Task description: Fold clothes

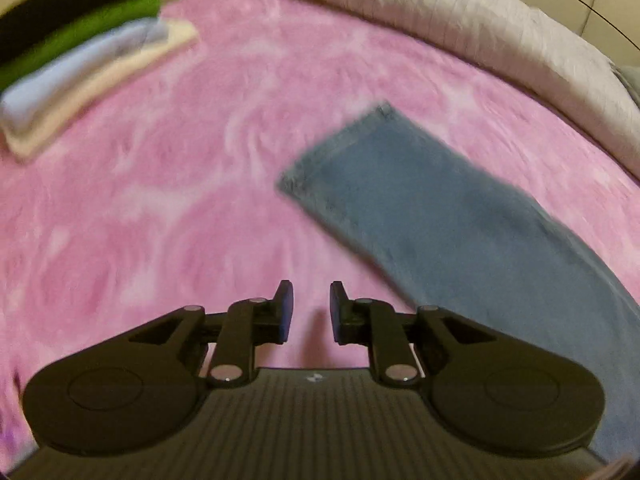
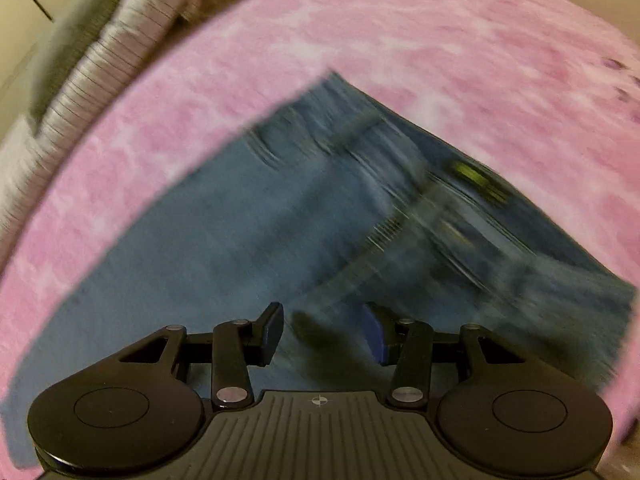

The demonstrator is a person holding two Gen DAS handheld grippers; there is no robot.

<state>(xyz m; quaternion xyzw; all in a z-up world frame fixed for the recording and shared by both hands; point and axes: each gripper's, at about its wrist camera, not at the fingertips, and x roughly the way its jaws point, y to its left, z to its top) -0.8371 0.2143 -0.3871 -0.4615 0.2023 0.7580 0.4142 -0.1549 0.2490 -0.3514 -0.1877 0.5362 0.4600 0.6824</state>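
Pink fluffy bedspread (image 1: 160,208) fills both views. Nearest, the left gripper (image 1: 311,310) hangs over bare plush, jaws slightly parted, empty. The right gripper (image 2: 324,334) hovers above the blue denim jeans (image 2: 240,240) near the waistband, jaws wide, holding nothing. Farther off, the leg hem (image 1: 332,152) lies flat; beyond it, a stack of folded clothes (image 1: 80,56). Judging by this, the fold is just starting: next, each claw must pinch an end.
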